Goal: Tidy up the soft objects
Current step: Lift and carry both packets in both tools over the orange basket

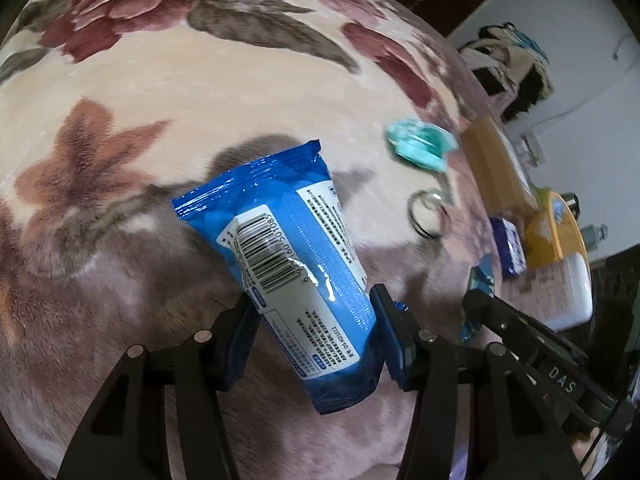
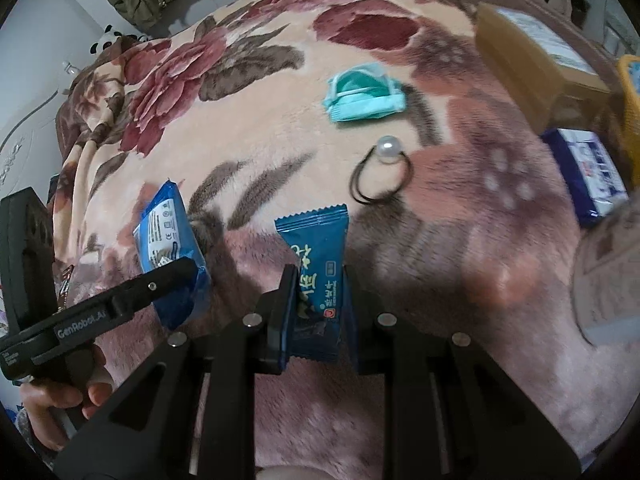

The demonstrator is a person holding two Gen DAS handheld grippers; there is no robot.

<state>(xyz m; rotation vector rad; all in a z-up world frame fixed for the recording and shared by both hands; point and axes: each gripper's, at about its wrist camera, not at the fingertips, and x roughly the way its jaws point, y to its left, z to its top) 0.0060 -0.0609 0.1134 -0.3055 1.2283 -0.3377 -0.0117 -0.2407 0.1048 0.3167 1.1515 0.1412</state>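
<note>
Now | left claw (image 1: pixel 316 320) grips blue wipes pack (image 1: pixel 288 248) | right claw (image 2: pixel 318 300) clamps snack sachet (image 2: pixel 316 264) | left: green mask (image 2: pixel 362 92), hair tie (image 2: pixel 380 176) beyond sachet, on bed blanket (image 2: pixel 248 128)

A face mask (image 2: pixel 362 96) lies on the blanket (image 2: pixel 256 128) toward its far side, a hair tie (image 2: pixel 380 176) just in front of it, apart. To their right, a cardboard box (image 2: pixel 536 68) sits along the blanket's right edge, a tissue pack (image 2: pixel 588 172) in front of the box.
</note>
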